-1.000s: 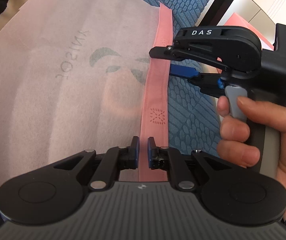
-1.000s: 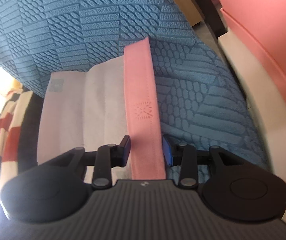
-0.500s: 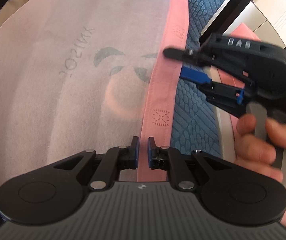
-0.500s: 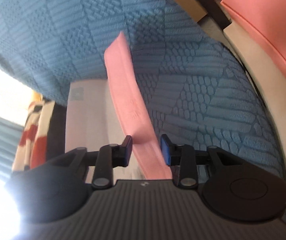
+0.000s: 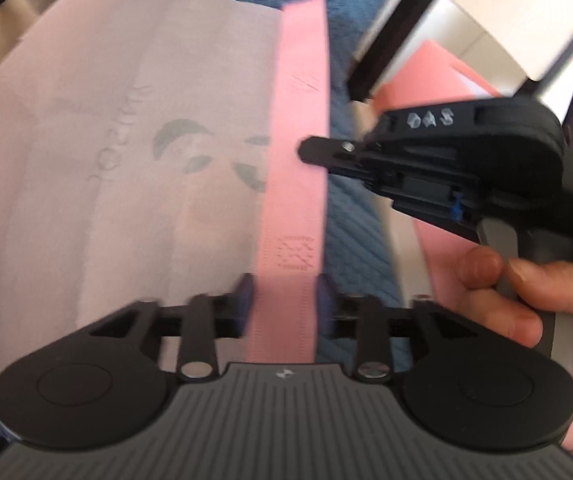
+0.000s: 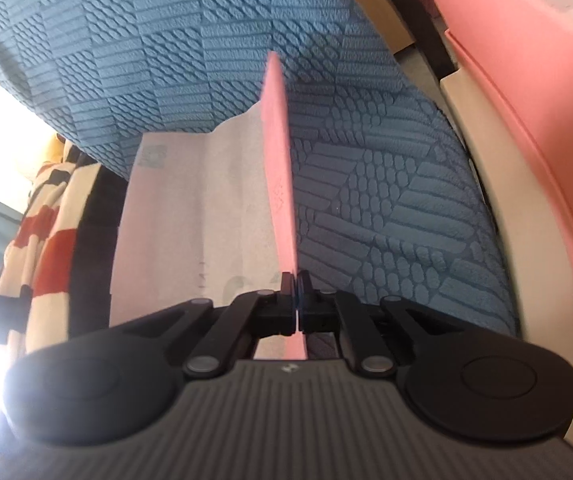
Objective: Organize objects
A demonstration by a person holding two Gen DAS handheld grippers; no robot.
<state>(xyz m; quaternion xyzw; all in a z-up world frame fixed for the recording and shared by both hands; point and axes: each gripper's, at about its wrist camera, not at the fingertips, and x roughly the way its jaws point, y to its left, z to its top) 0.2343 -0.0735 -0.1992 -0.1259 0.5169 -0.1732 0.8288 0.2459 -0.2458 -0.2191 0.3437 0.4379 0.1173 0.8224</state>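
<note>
A pale pink fabric bag (image 5: 126, 168) with a grey logo lies on a blue textured cover (image 6: 246, 40). A darker pink strap (image 5: 298, 152) runs along its right edge. My left gripper (image 5: 284, 300) is open, its fingers either side of the strap's near end. My right gripper (image 6: 297, 288) is shut on the strap (image 6: 280, 168), which stands on edge in its view. In the left wrist view the right gripper (image 5: 310, 150) grips the strap midway along, held by a hand (image 5: 526, 300).
A striped red, white and black cloth (image 6: 38, 248) lies left of the bag. A pink and cream panel (image 6: 526, 120) stands to the right. A dark post (image 5: 386, 36) and pale furniture (image 5: 506, 12) are at the back right.
My left gripper has opened and let go of the strap's near end. My right gripper has closed on the strap, turning it on edge.
</note>
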